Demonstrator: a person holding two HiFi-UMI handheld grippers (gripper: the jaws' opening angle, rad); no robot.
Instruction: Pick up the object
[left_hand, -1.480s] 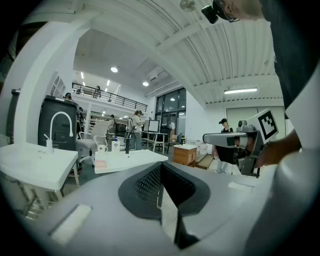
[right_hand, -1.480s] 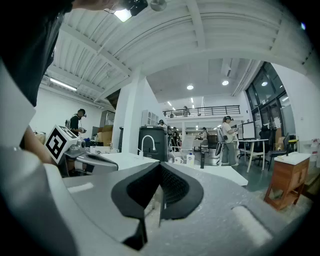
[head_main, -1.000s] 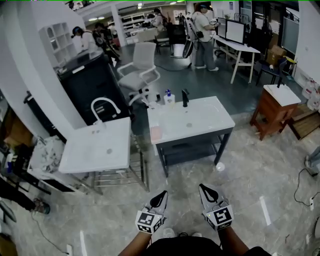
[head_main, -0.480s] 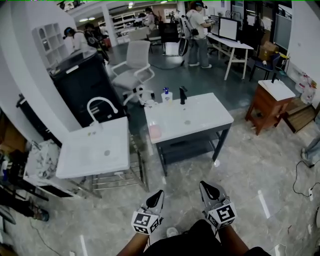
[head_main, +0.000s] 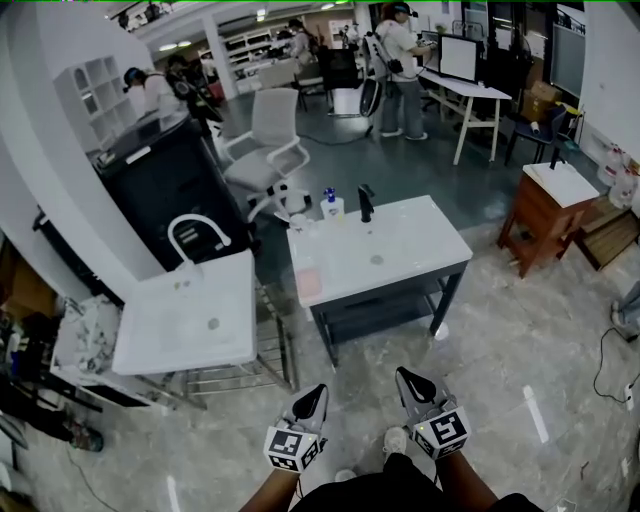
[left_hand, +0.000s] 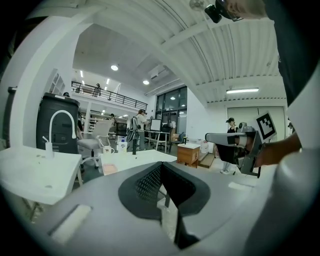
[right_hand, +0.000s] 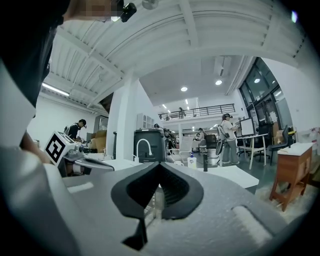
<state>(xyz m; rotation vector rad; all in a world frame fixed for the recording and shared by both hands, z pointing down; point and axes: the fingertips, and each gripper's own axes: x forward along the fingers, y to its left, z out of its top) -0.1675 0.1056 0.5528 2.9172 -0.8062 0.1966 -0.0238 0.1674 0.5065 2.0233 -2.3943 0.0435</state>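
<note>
**Both jaws closed, held low in front of me, short of the counter**

My forearms come in from the bottom edge of the head view, side by side and a little apart. Each one carries its gripper out ahead of me over the marbled floor (head_main: 500, 350). The left gripper (head_main: 313, 395) and the right gripper (head_main: 408, 380) both point forward at roughly level, with their marker cubes facing up. In each gripper's own view the jaws are pressed together with nothing between them.

The white counter (head_main: 400, 262) with its built-in basin stands ahead, well apart from both grippers. On it I see a pink pad (head_main: 307, 284) at the near left edge. A pump bottle (head_main: 331, 205) and a black faucet (head_main: 366, 202) stand along the far edge. I cannot tell which of these is the thing to pick up. A second white sink unit (head_main: 190, 320) stands off to the left.
</note>
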